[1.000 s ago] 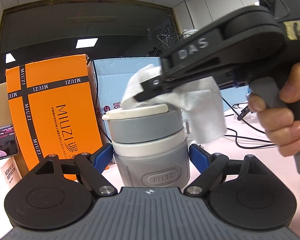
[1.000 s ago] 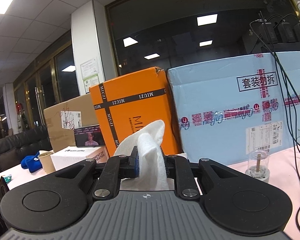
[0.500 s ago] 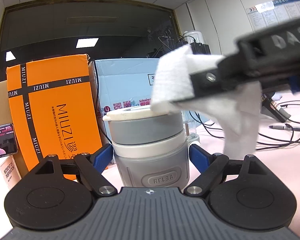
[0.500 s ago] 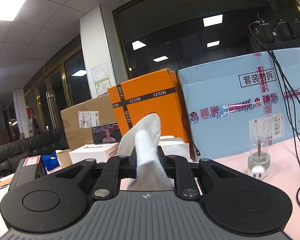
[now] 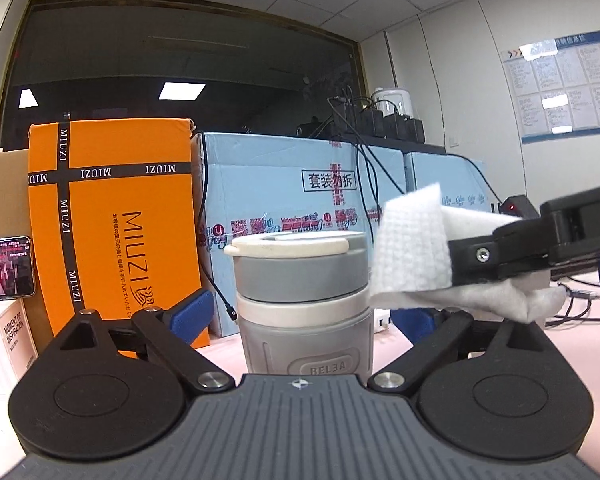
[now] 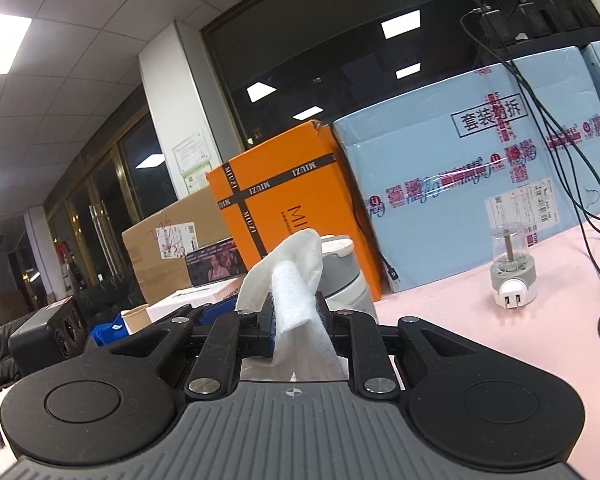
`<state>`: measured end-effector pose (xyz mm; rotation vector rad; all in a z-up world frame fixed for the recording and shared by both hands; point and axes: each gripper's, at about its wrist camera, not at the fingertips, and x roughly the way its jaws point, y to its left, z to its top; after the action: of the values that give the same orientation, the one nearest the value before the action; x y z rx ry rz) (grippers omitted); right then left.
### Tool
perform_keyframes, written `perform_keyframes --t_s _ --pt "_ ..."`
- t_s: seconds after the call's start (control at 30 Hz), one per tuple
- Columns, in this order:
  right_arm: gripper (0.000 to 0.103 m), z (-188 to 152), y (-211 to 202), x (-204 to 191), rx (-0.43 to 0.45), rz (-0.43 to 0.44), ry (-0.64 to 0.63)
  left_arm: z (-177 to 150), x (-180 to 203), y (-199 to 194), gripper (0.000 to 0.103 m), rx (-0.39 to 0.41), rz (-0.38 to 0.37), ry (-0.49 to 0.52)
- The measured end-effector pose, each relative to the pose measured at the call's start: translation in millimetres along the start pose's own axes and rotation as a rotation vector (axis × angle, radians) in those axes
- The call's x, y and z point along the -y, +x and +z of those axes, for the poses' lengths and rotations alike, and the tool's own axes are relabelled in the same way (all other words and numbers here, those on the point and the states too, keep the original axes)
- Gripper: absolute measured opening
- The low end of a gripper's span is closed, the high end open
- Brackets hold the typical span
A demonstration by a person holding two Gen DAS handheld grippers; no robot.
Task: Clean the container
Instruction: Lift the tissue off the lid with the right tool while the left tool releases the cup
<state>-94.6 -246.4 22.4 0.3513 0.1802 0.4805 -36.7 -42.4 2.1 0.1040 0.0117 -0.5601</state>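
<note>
The grey lidded cup (image 5: 304,304) stands upright on the pink table (image 5: 580,364), between the blue pads of our left gripper (image 5: 302,318), in front of the orange MIUZI box (image 5: 112,236) and the light-blue carton (image 5: 284,200). Our right gripper (image 6: 296,320) is clamped tight on a folded white cloth (image 6: 296,292); in the left view the cloth sits at the cup's right side, at lid height, touching or nearly touching the grey band.

To wipe the side well, we judge the cloth should press flat against the wall and travel around it, with the loose tail kept clear of the left gripper's linkage. The cup needs steadying while we push sideways, so the left pads ought to bear firmly on the body.

We cannot tell whether the left pads actually touch the cup: the left pad seems to stand a little off it, and the right pad is mostly hidden behind the cloth. The cup's base is cut off by the gripper body, and its far side is out of sight. In the right view the cloth covers most of the cup, so actual contact is unclear.
</note>
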Motion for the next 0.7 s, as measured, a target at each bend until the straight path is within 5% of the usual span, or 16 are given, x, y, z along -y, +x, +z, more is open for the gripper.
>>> perform_keyframes --t_s 0.4,0.7 --pt "0.015 -6 -9 9 -0.020 -0.019 0.034 10 -15 -22 0.103 0.137 0.042 -0.096" --pt "0.015 -27 15 -9 -0.243 -0.040 -0.080 13 -36 -36 0.103 0.234 0.159 -0.200"
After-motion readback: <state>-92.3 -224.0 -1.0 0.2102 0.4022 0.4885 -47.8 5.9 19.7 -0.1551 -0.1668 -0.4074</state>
